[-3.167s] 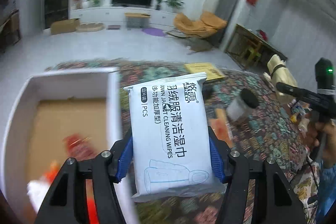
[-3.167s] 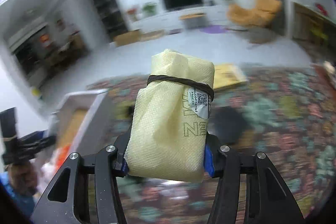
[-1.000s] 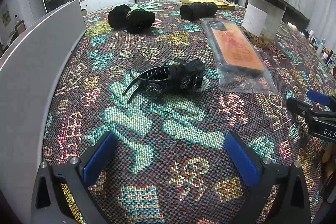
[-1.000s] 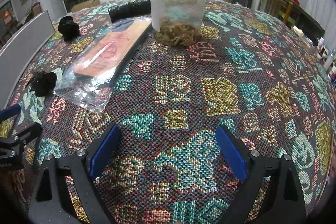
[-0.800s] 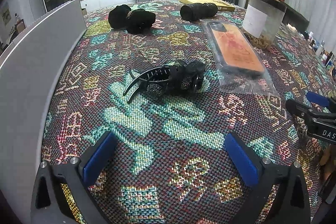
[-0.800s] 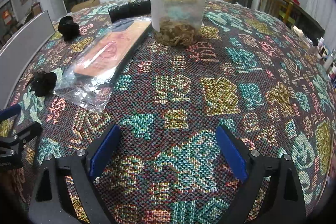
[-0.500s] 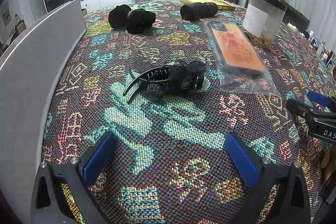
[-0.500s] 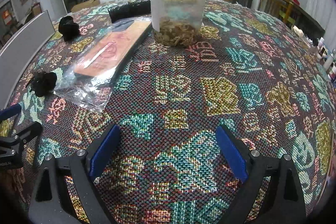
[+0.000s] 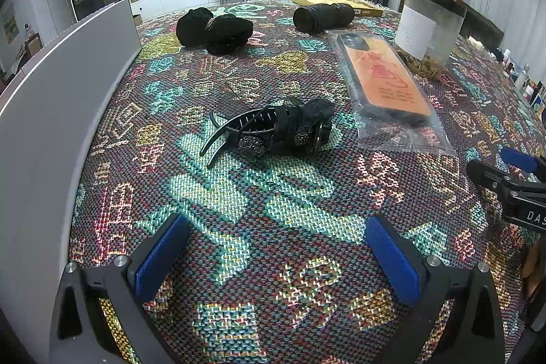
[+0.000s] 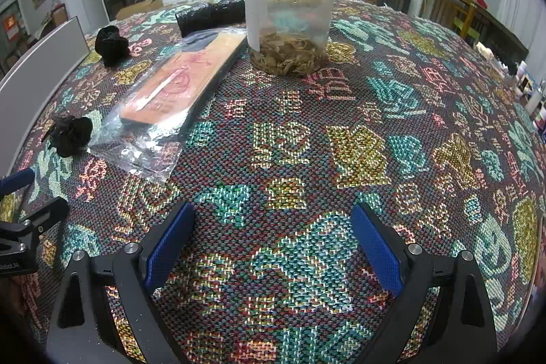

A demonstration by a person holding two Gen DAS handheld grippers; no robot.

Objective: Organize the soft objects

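The left hand-held gripper (image 9: 276, 248) is hovering low over the patterned cloth (image 9: 259, 193) covering the counter, its blue pads (image 9: 160, 256) standing wide apart with nothing between them. Just ahead of it a black hair claw (image 9: 273, 130) is lying on the cloth, wrapped with dark fabric and a beaded ball. Farther back a black bundle (image 9: 215, 29) tied at the middle is sitting near the far edge, and a black roll (image 9: 322, 17) is lying on its side to the right of it. The white wall of a box (image 9: 51, 111) is running along the left side of the cloth.

The right hand-held gripper (image 10: 273, 241) is also spread wide and holding nothing, its pads (image 10: 375, 249) poised above bare cloth (image 10: 341, 139). Ahead of it a clear jar (image 10: 290, 11) with a black lid is standing upright, with dried bits lying in the bottom. To the left of the jar an orange phone case in a clear bag (image 10: 174, 91) is lying flat, one end close to the jar's base. The hair claw (image 10: 70, 135) is showing just beside the bag's near corner, and the bundle (image 10: 111, 45) is sitting well behind it. The tip of the left hand-held gripper is showing at the left edge of the right wrist view.
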